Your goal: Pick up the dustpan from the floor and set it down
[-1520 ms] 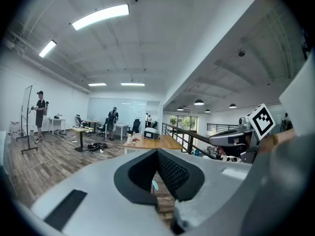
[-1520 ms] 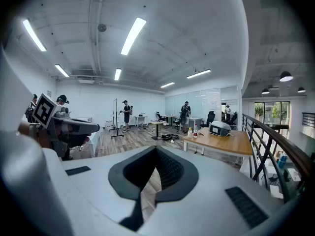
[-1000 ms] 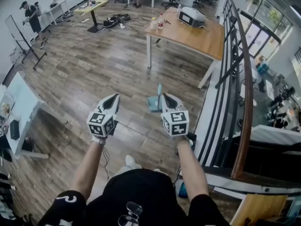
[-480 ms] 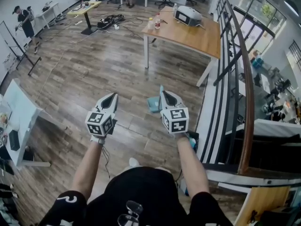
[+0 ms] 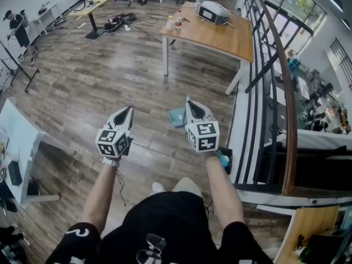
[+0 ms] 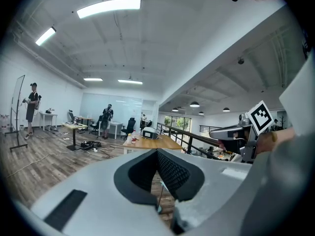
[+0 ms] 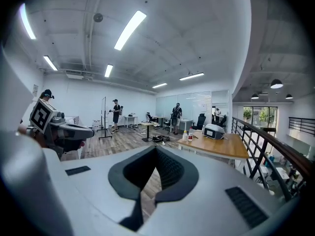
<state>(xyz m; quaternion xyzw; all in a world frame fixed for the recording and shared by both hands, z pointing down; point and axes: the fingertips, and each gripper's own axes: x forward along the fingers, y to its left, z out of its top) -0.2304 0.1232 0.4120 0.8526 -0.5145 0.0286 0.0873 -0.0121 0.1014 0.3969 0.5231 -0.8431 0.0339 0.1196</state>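
A teal dustpan [image 5: 176,116] lies on the wooden floor, its handle rising beside my right gripper's tip; the gripper hides part of it. In the head view my right gripper [image 5: 188,103] is held out level just right of the dustpan and above it, its jaws shut and empty. My left gripper [image 5: 130,109] is level with it, well to the left of the dustpan, also shut on nothing. The gripper views show the left gripper's [image 6: 157,152] and the right gripper's [image 7: 156,149] dark pads meeting, with only the room beyond. Neither gripper view shows the dustpan clearly.
Ahead stands a wooden table [image 5: 220,37] with a white machine [image 5: 213,12] and bottles [image 5: 179,20]. A black railing [image 5: 275,70] runs along the right. A white table [image 5: 19,128] is at the left, and cables [image 5: 118,21] and people are farther back.
The view has moved forward across the floor with both grippers carried along; the wooden table and railing are nearer. Both jaws stay shut and empty.
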